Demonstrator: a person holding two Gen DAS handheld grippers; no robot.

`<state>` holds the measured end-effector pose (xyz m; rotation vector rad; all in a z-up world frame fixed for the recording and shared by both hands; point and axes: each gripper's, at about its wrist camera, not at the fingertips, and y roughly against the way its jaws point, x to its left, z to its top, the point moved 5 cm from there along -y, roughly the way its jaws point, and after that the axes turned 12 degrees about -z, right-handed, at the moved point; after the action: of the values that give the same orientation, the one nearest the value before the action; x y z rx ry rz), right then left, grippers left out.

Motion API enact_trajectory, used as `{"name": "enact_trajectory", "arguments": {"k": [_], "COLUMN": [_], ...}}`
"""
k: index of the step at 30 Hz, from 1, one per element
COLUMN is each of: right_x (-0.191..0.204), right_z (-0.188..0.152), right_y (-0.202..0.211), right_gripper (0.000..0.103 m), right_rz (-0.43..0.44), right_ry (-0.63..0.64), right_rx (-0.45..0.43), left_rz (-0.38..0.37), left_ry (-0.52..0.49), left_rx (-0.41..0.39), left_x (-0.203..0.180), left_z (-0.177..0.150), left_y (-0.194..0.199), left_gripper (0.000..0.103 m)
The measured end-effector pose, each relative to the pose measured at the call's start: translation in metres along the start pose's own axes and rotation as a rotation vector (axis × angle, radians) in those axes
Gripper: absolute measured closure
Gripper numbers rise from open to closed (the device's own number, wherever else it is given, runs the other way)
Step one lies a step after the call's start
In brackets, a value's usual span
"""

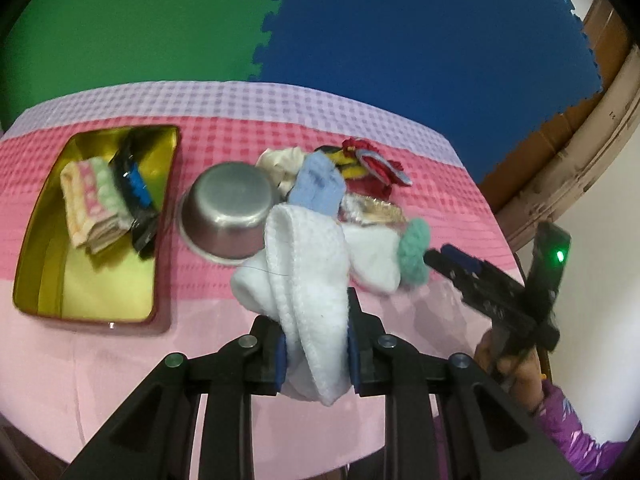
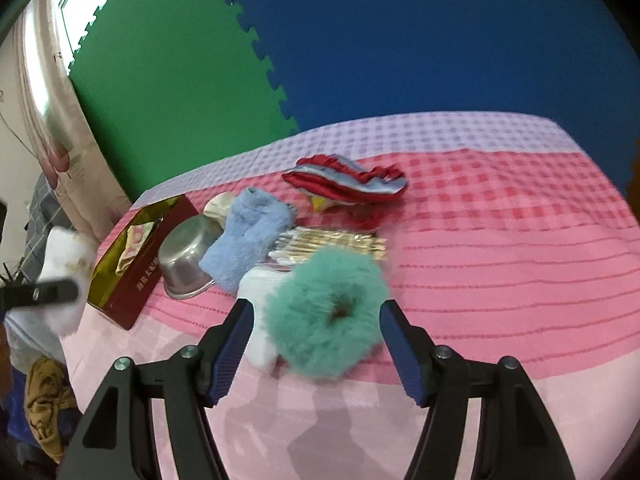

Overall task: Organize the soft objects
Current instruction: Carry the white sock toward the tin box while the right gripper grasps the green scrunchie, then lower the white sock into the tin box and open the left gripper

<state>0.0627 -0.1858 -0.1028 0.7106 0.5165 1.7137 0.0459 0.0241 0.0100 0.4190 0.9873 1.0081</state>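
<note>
My left gripper [image 1: 316, 350] is shut on a white fluffy sock [image 1: 308, 276] and holds it above the pink tablecloth. A gold tin [image 1: 44, 280] at the left holds a folded striped towel [image 1: 94, 200] and a dark packet [image 1: 134, 192]. My right gripper [image 2: 316, 352] is open, its jaws on either side of a teal fluffy scrunchie [image 2: 328, 312] lying on the cloth. A second white sock [image 2: 260, 304], a blue sock [image 2: 248, 240] and a red-and-blue scrunchie [image 2: 348, 184] lie in the pile behind. The right gripper also shows in the left wrist view [image 1: 448, 260].
A steel bowl [image 1: 224, 212] lies tilted between the tin and the pile. A pack of cotton swabs [image 2: 332, 242] and a cream scrunchie [image 2: 218, 204] lie in the pile. The table edge runs near my grippers. Green and blue foam mats stand behind.
</note>
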Motion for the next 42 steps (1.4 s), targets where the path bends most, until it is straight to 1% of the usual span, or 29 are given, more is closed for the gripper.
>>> {"name": "enact_trajectory", "arguments": {"k": [2, 7, 11, 12, 13, 14, 15, 17, 20, 23, 28, 32, 36, 42], "right_x": [0.004, 0.002, -0.001, -0.003, -0.003, -0.004, -0.006, -0.01, -0.013, -0.013, -0.009, -0.002, 0.008, 0.024], "right_z": [0.001, -0.002, -0.005, -0.007, -0.008, -0.009, -0.011, -0.01, -0.008, -0.007, -0.01, -0.008, -0.002, 0.005], "right_y": [-0.01, -0.031, -0.038, -0.039, -0.039, -0.04, -0.041, -0.036, -0.021, -0.005, 0.025, 0.045, 0.06, 0.072], "right_gripper": [0.036, 0.036, 0.036, 0.036, 0.05, 0.066, 0.081, 0.086, 0.087, 0.087, 0.087, 0.087, 0.087, 0.087], "right_rz": [-0.017, -0.043, -0.047, -0.033, -0.018, -0.025, -0.062, -0.044, -0.051, -0.055, -0.037, -0.016, 0.007, 0.023], "right_ry": [0.004, -0.006, -0.016, -0.025, -0.03, -0.029, -0.021, -0.042, -0.047, -0.037, -0.032, -0.028, -0.021, 0.008], "right_rx": [0.016, 0.075, 0.09, 0.094, 0.096, 0.099, 0.108, 0.095, 0.058, 0.026, -0.019, -0.052, -0.081, -0.102], "left_rz": [0.009, 0.02, 0.018, 0.019, 0.019, 0.02, 0.022, 0.024, 0.037, 0.072, 0.164, 0.239, 0.284, 0.326], "left_ry": [-0.003, -0.001, -0.005, -0.007, -0.009, -0.006, -0.001, 0.014, 0.039, 0.06, 0.083, 0.091, 0.069, 0.022], "left_rx": [0.001, 0.004, -0.002, -0.003, -0.006, -0.01, -0.013, -0.024, -0.05, -0.071, -0.125, -0.149, -0.145, -0.094], "left_x": [0.0, 0.005, 0.003, 0.003, 0.003, 0.004, 0.005, 0.009, 0.018, 0.031, 0.062, 0.092, 0.114, 0.139], "left_z": [-0.008, -0.011, -0.011, -0.011, -0.012, -0.012, -0.012, -0.014, -0.019, -0.022, -0.018, -0.008, 0.006, 0.018], "left_y": [0.005, 0.009, 0.01, 0.011, 0.011, 0.013, 0.013, 0.018, 0.031, 0.048, 0.082, 0.097, 0.095, 0.072], "left_gripper": [0.082, 0.081, 0.081, 0.081, 0.081, 0.081, 0.081, 0.081, 0.081, 0.081, 0.081, 0.081, 0.081, 0.08]}}
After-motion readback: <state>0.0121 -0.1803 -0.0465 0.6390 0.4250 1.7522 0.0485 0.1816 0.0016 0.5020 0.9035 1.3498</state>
